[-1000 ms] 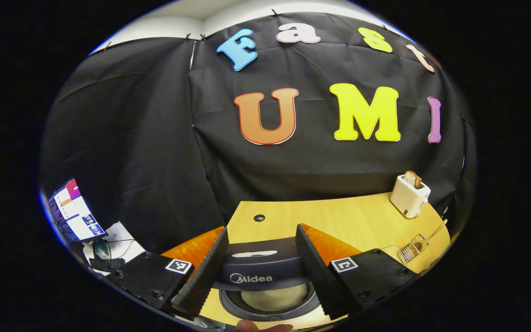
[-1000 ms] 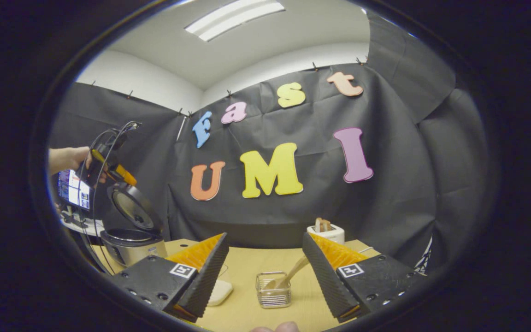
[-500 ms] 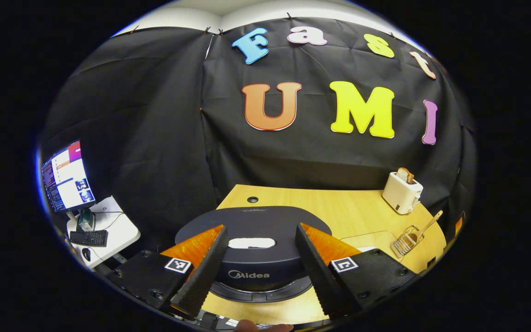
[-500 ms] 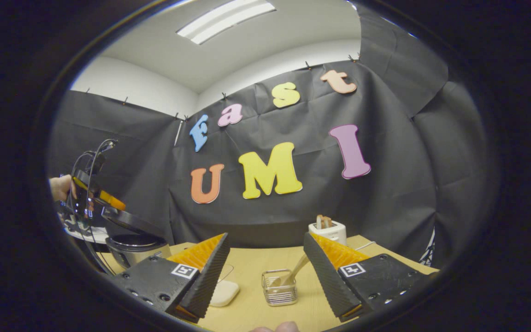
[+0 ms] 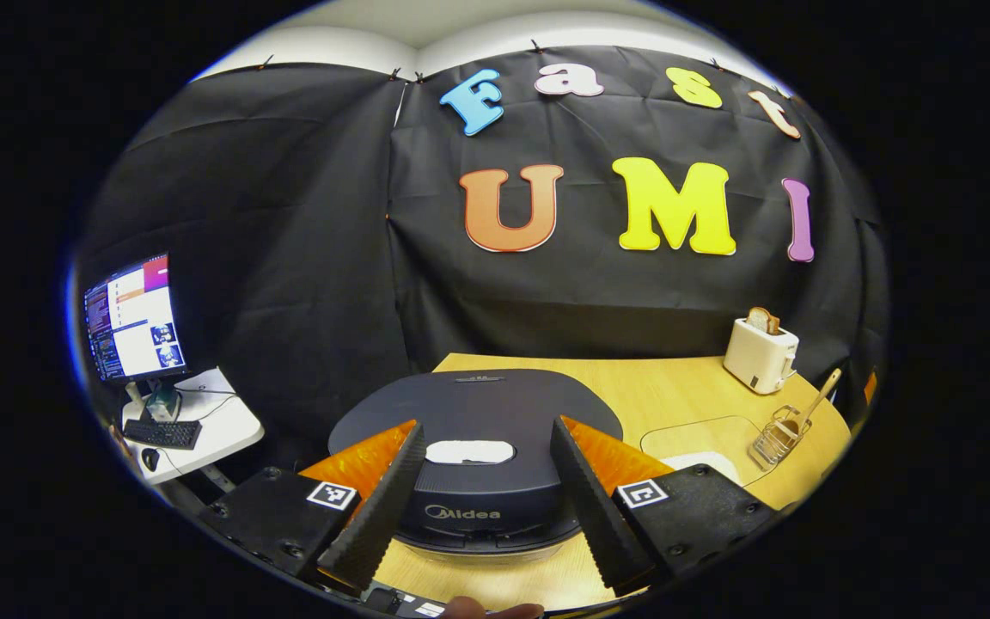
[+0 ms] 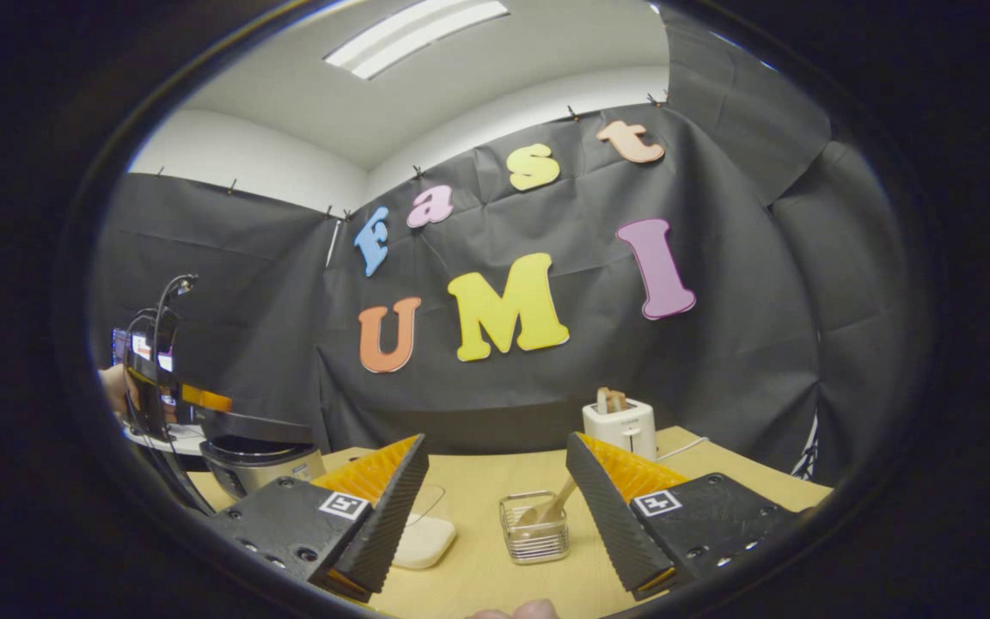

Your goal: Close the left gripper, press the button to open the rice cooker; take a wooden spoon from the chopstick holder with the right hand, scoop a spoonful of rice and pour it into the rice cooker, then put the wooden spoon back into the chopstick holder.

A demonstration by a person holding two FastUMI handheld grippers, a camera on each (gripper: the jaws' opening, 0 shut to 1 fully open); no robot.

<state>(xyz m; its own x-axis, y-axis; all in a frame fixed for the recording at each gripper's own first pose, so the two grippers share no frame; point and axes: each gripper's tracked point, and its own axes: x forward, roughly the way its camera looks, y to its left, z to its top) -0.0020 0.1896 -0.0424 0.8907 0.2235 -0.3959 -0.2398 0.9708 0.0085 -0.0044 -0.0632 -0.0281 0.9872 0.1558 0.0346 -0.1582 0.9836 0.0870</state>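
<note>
The dark rice cooker (image 5: 478,456) sits right in front of my left gripper (image 5: 487,425), its lid lowered almost flat between the open fingers. From the right gripper view the lid (image 6: 254,425) hangs just above the pot (image 6: 259,464), with the left gripper (image 6: 160,387) and a hand (image 6: 113,387) behind it. My right gripper (image 6: 497,438) is open and holds nothing. Ahead of it stands the wire chopstick holder (image 6: 534,537) with the wooden spoon (image 6: 551,509) leaning inside. A white rice dish (image 6: 422,542) lies to its left.
A white toaster (image 6: 620,425) with bread stands at the back of the wooden table (image 6: 478,481). In the left gripper view the chopstick holder (image 5: 774,438) and toaster (image 5: 760,354) are far right. A monitor (image 5: 134,314) and keyboard sit on a side table at left.
The rice cooker lid has swung down from upright to nearly shut, the left gripper following it down. The right gripper has barely moved and stays open.
</note>
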